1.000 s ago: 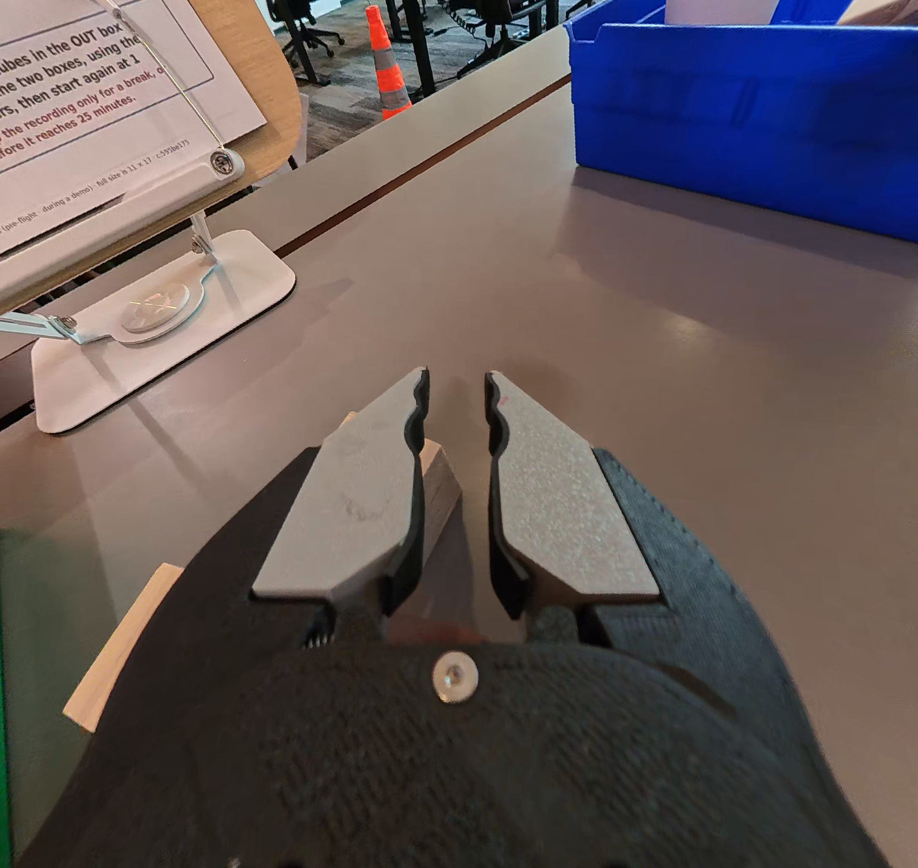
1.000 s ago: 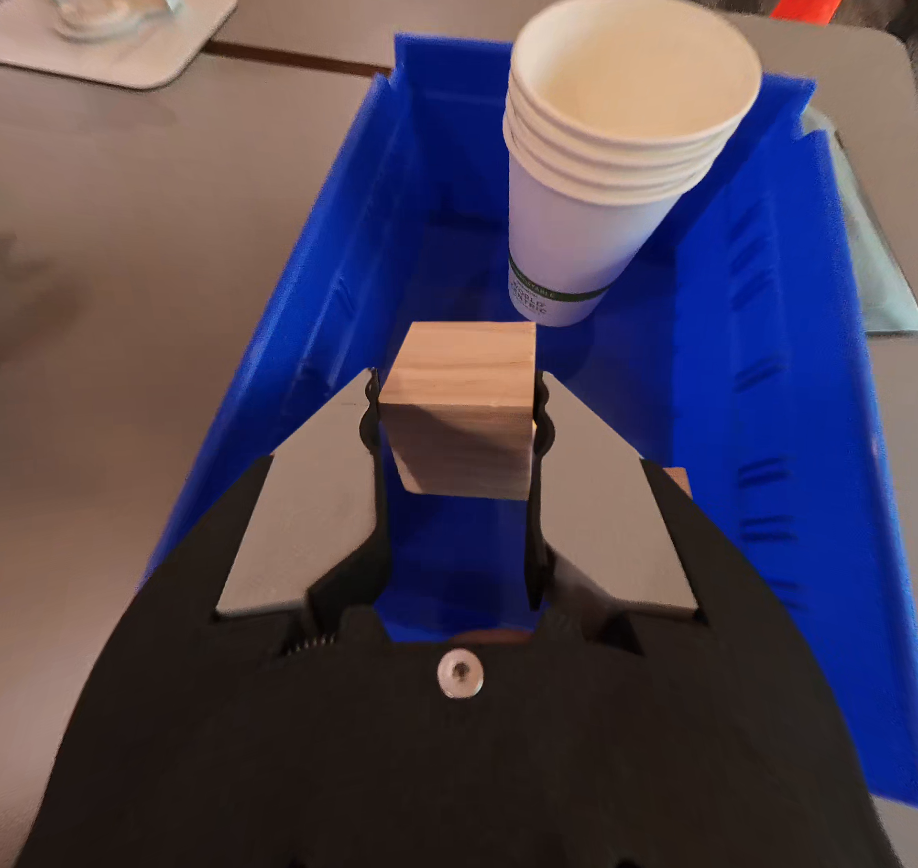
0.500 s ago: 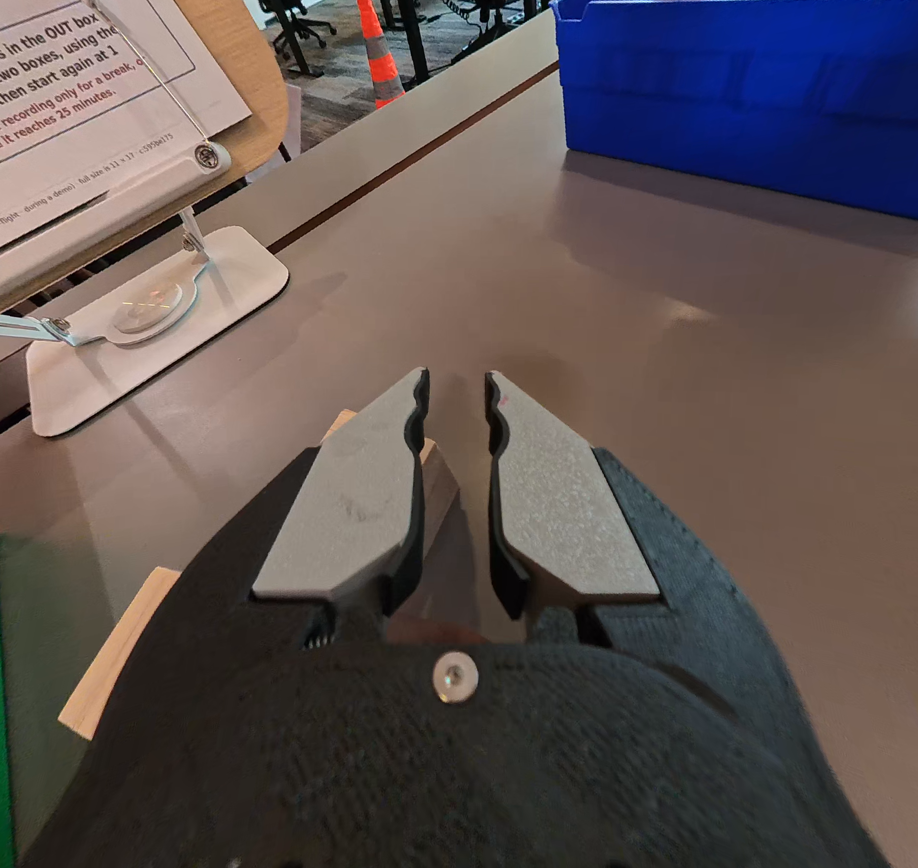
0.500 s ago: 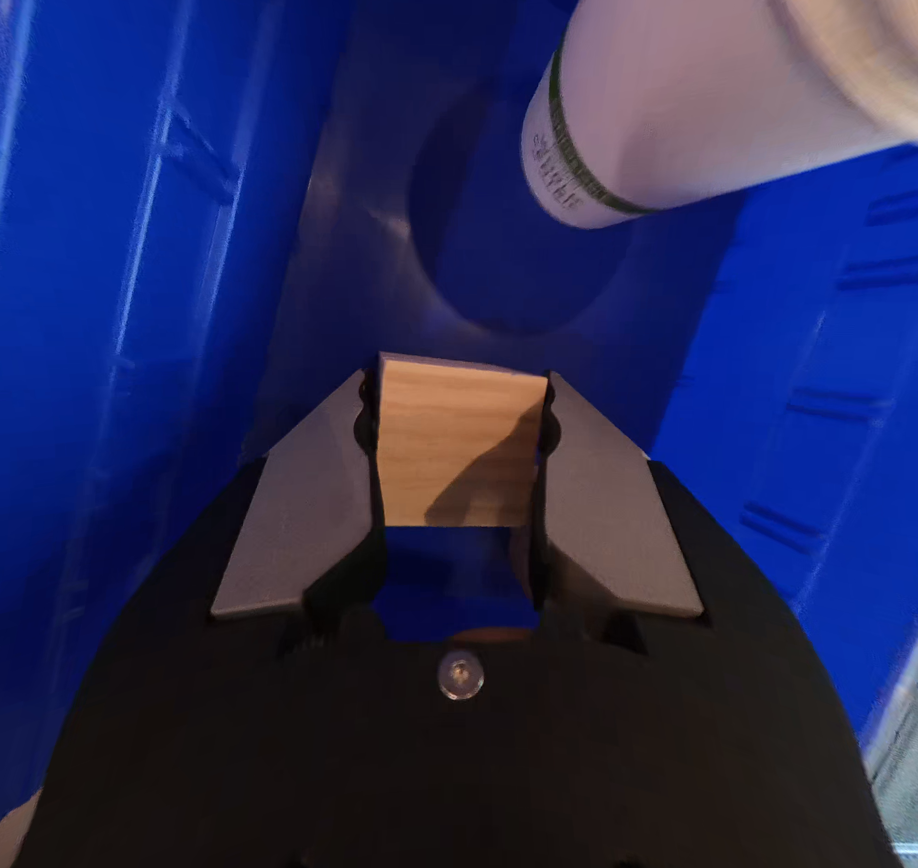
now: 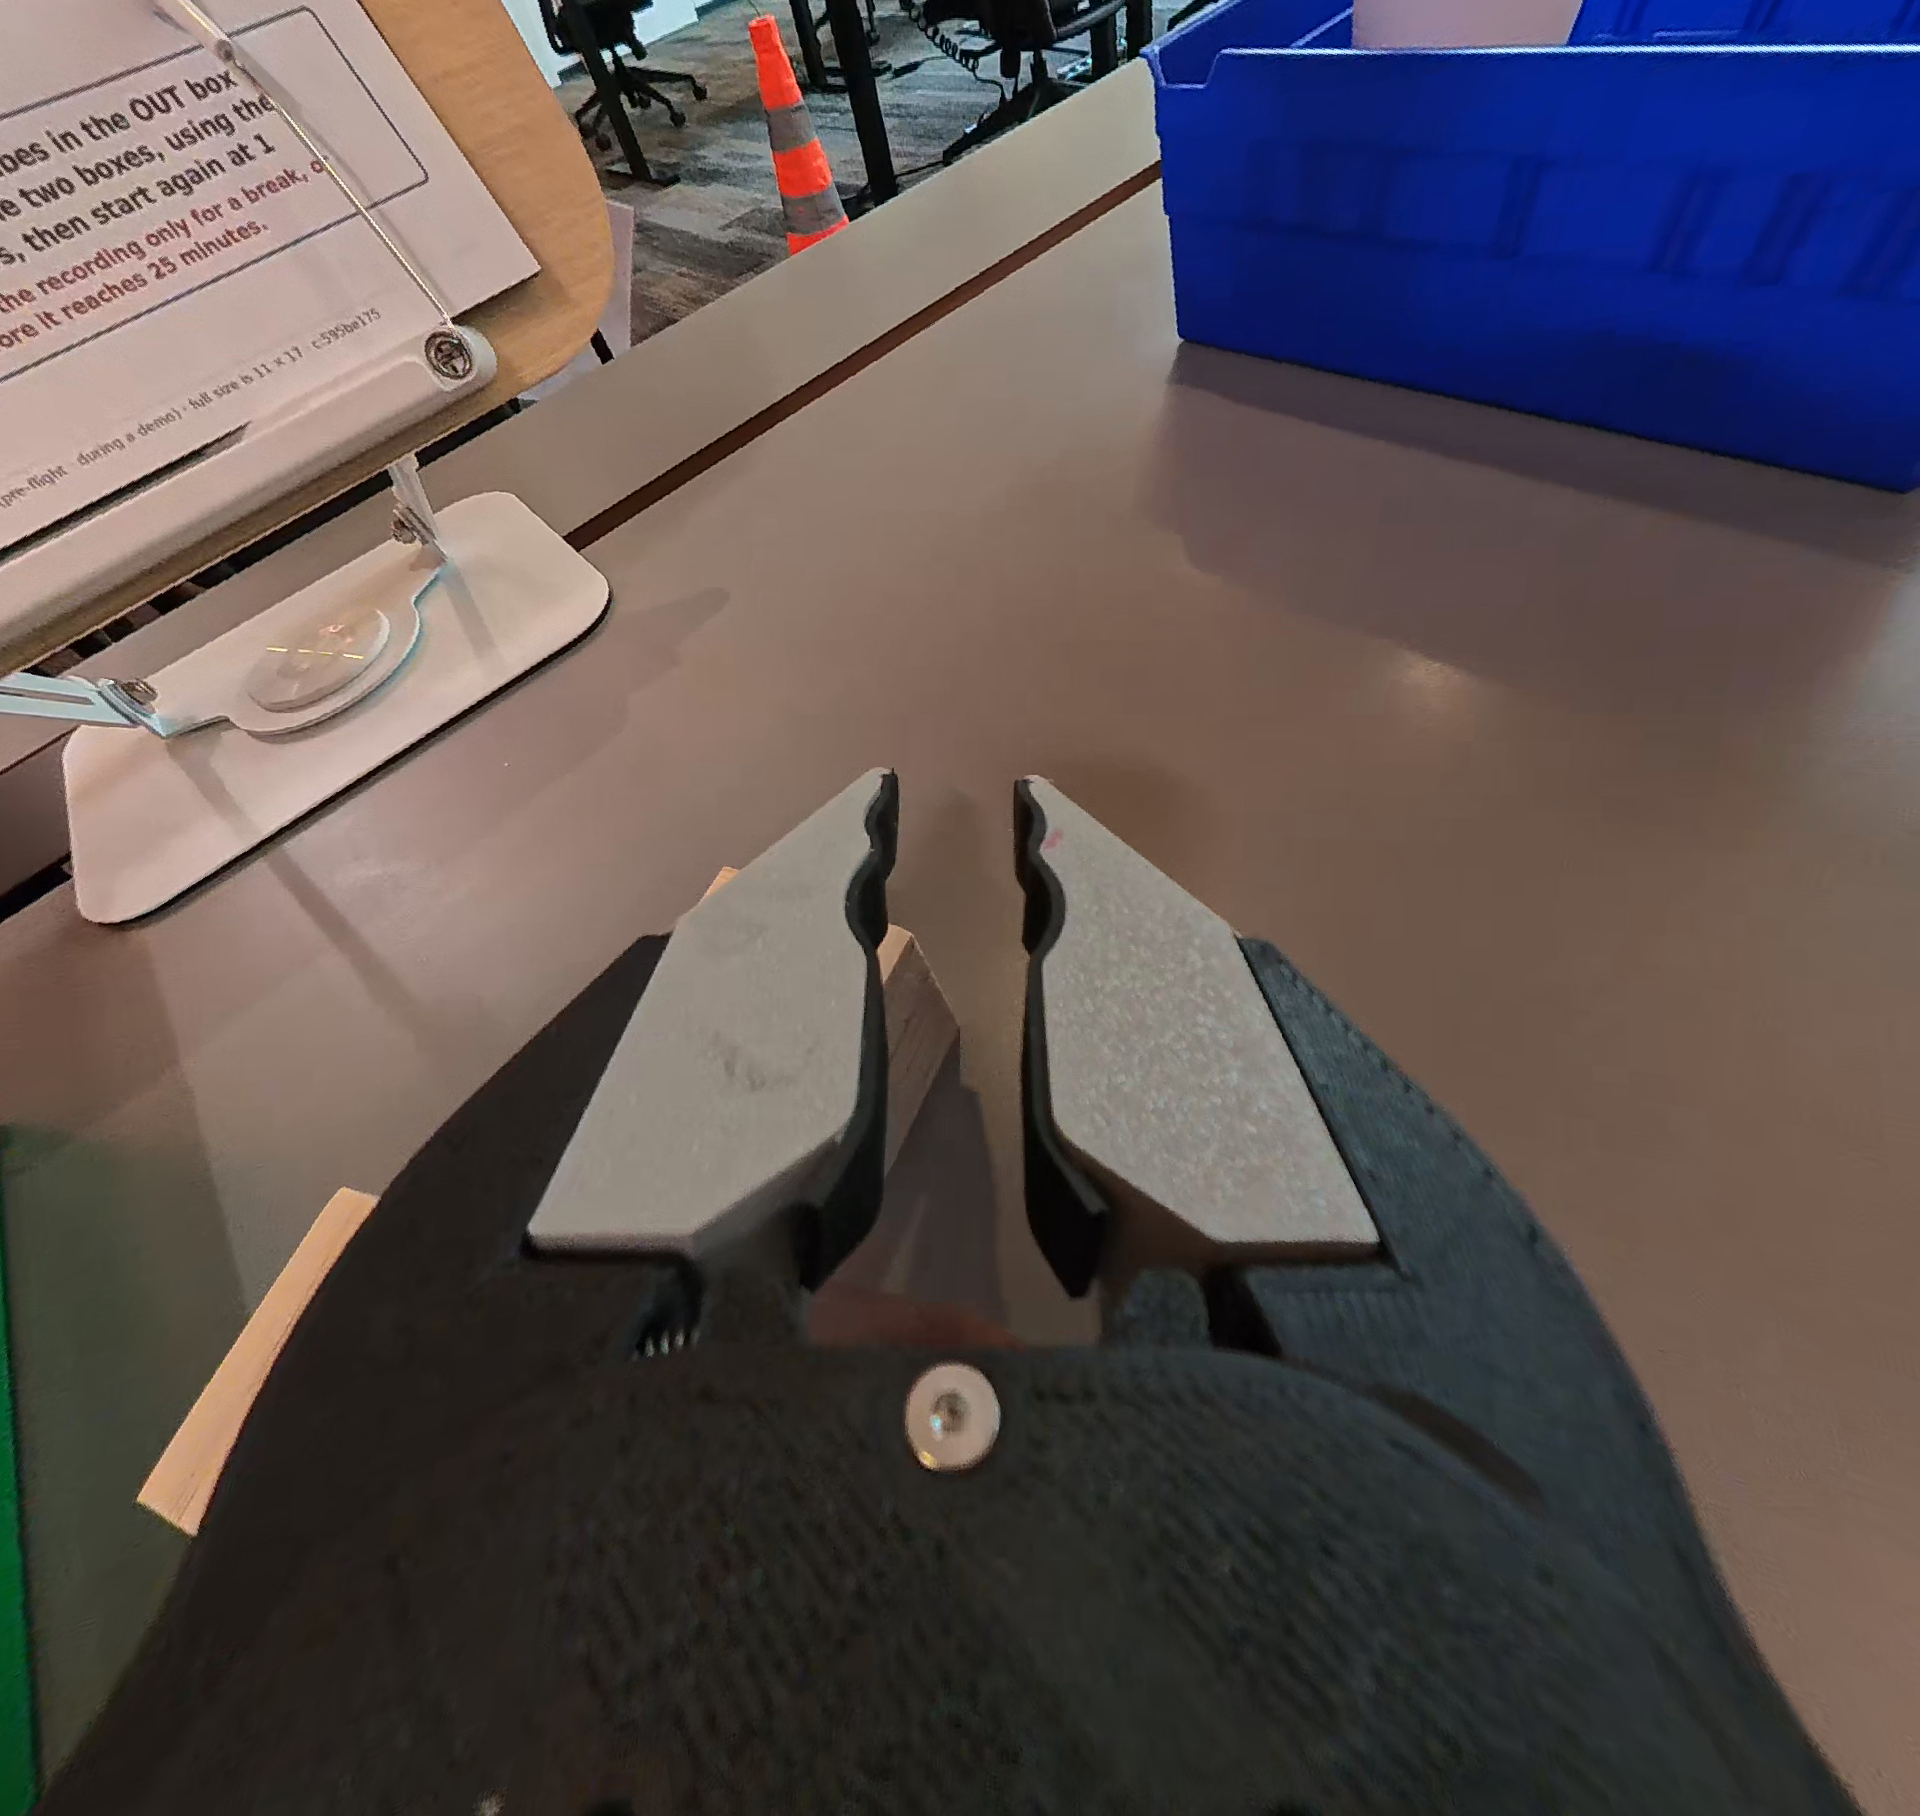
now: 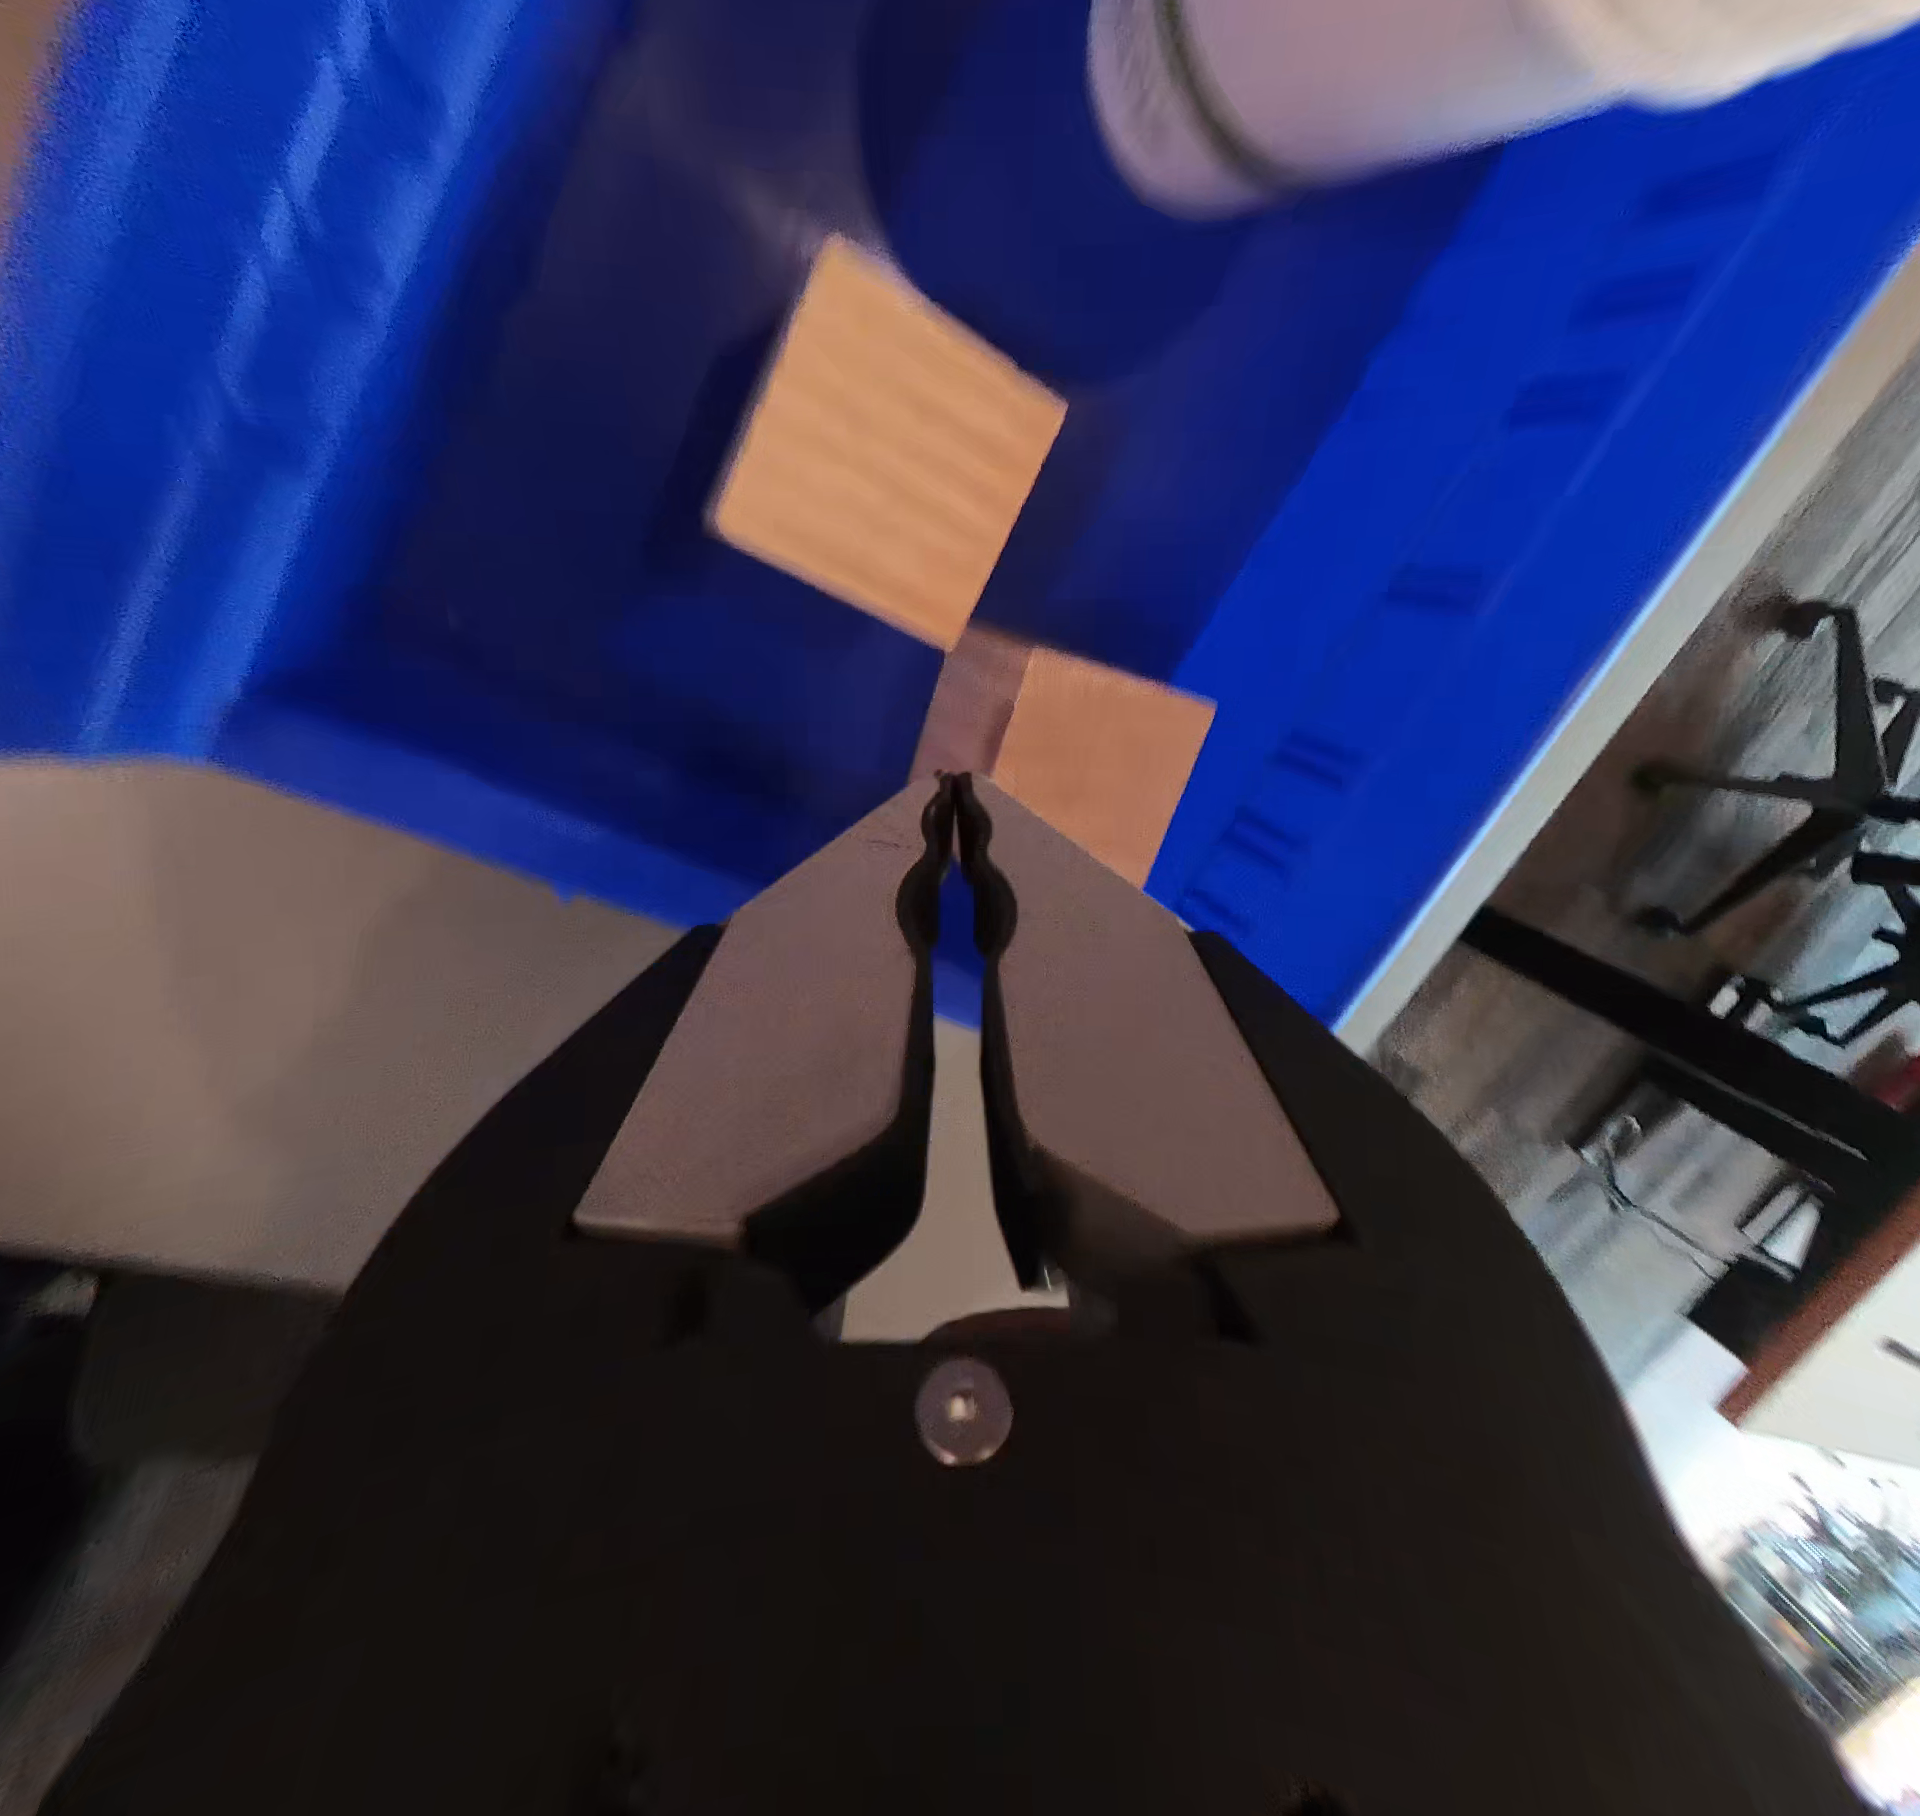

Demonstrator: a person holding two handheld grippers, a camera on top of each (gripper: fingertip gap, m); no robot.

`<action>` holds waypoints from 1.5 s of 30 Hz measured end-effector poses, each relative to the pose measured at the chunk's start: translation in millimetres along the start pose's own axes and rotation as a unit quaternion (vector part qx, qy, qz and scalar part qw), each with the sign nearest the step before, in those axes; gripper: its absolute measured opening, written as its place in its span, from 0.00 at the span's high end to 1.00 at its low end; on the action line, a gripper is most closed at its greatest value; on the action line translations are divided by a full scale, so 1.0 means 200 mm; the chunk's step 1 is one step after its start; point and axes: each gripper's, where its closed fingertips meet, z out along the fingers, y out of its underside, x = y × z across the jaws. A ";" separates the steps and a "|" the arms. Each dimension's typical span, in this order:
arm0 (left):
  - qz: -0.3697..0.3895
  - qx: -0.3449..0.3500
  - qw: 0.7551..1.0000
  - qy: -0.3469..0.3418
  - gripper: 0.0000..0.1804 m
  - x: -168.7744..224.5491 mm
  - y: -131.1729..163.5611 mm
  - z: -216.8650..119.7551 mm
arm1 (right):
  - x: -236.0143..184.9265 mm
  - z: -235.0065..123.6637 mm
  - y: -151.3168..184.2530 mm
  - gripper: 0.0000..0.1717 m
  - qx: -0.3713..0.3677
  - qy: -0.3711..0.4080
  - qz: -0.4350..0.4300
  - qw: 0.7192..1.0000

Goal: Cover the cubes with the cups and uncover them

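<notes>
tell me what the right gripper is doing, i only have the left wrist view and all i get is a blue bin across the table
Observer: The right gripper has its fingers pressed together at the tips, with nothing between them.
Operator: ok so where did the cube go
Observer: Two wooden cubes lie on the floor of the blue bin: one farther in, another just beyond the fingertips.
Operator: i see a white cup top over the bin wall, one cup?
Observer: It is a stack of white paper cups, standing in the bin beyond the cubes.
Operator: any cube covered yet
Observer: No, both cubes in the bin sit bare, with no cup over them.
</notes>
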 end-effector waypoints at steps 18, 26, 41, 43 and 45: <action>0.013 -0.017 1.000 0.000 0.89 0.01 0.04 0.02 | 0.12 0.13 -0.06 1.00 0.019 -0.024 0.122 0.992; 0.019 -0.019 1.000 0.002 0.88 0.02 0.04 0.02 | -0.17 0.13 0.03 1.00 -0.071 -0.093 0.030 0.993; -0.007 0.028 0.999 -0.037 0.89 -0.08 -0.05 -0.03 | -0.21 -0.29 -0.47 0.96 0.255 -0.056 0.093 0.961; -0.020 0.070 0.995 -0.065 0.90 -0.15 -0.12 -0.09 | -0.33 -0.53 -0.60 0.93 0.371 -0.066 0.070 0.923; -0.042 0.106 0.989 -0.089 0.92 -0.23 -0.18 -0.15 | -0.54 -0.72 -0.70 0.95 0.460 -0.095 0.019 0.883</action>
